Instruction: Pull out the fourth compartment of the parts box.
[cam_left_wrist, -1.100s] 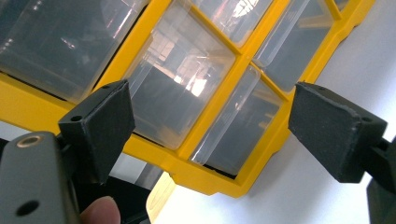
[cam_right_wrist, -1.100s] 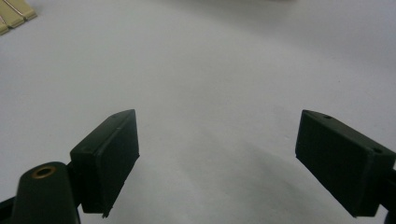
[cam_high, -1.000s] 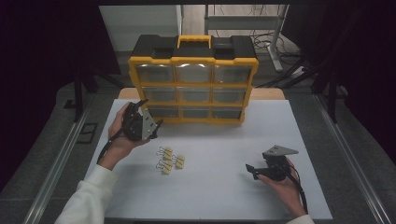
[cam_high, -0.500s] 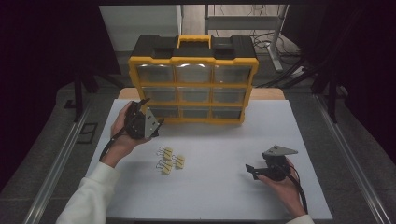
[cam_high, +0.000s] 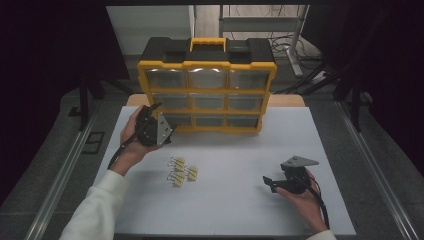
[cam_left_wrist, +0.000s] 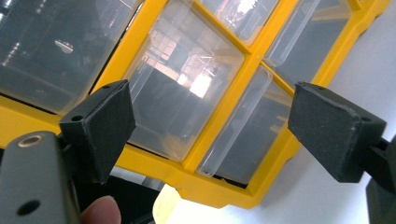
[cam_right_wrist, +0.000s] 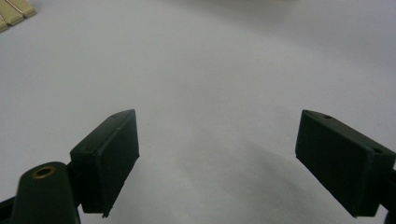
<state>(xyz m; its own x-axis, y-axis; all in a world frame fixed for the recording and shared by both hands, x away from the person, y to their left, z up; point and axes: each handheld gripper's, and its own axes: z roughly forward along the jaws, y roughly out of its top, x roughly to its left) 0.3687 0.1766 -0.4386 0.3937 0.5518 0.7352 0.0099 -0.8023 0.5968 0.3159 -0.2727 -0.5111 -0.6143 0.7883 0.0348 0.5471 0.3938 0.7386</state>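
- Your left gripper (cam_high: 167, 131) is raised at the lower left corner of the organizer (cam_high: 207, 85), with its jaws spread wide and nothing between them.
- In the left gripper view, that left gripper (cam_left_wrist: 210, 126) looks straight at the clear drawers in the yellow frame (cam_left_wrist: 224, 107); the jaws frame the drawers without touching them, as far as you can tell. A fingertip (cam_left_wrist: 100, 210) of your left hand shows at the bottom edge.
- Your right gripper (cam_high: 272, 181) rests low on the white tabletop (cam_high: 240, 150) at the right front, held in your right hand (cam_high: 302, 200); its jaws point toward the middle of the tabletop.
- In the right gripper view, the right gripper (cam_right_wrist: 217, 154) has its jaws wide apart, empty, with bare tabletop between them.
- Count the binder clips (cam_high: 181, 171): four small pale yellow ones lie in a loose cluster on the tabletop, left of centre, between your two grippers and apart from both. Two of them show at the top left corner of the right gripper view (cam_right_wrist: 14, 13).
- There is one organizer, yellow and black with a yellow handle (cam_high: 207, 44) on top, standing upright at the far edge of the tabletop. Its front shows nine clear drawers, three rows of three.
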